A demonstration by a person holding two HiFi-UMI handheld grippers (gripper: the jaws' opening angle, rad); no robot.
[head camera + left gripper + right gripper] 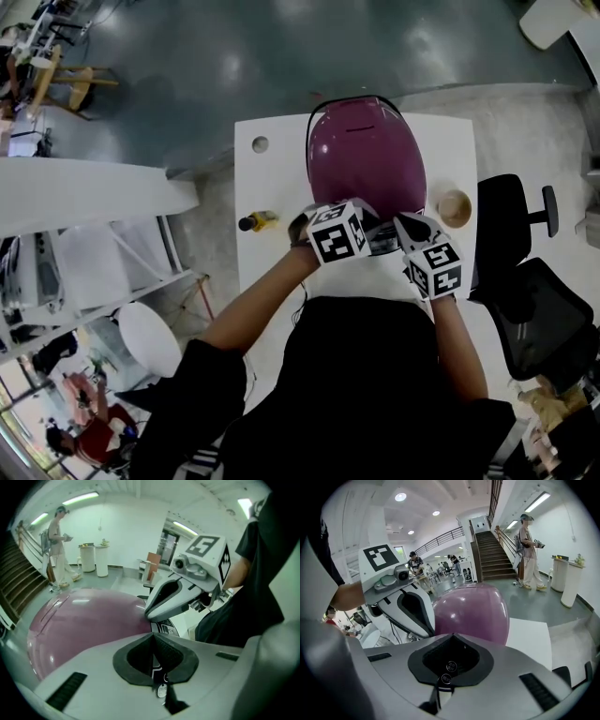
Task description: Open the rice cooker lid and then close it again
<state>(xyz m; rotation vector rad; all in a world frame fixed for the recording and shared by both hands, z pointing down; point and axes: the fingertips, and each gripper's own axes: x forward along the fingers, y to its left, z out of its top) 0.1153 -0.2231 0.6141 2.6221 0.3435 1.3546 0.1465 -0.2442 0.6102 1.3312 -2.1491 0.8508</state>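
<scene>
A purple domed rice cooker stands on the white table with its lid down. Both grippers sit at its near front edge, close together. My left gripper is shut with nothing between its jaws; in the left gripper view its tips rest just before the purple lid and the cooker's front panel. My right gripper is also shut and empty. In the right gripper view it points at the dome, with the left gripper beside it. The right gripper shows above in the left gripper view.
A small tan bowl sits right of the cooker, and a yellow-and-black object lies to its left on the table. Black office chairs stand at the right, a white shelf at the left. A person stands far off.
</scene>
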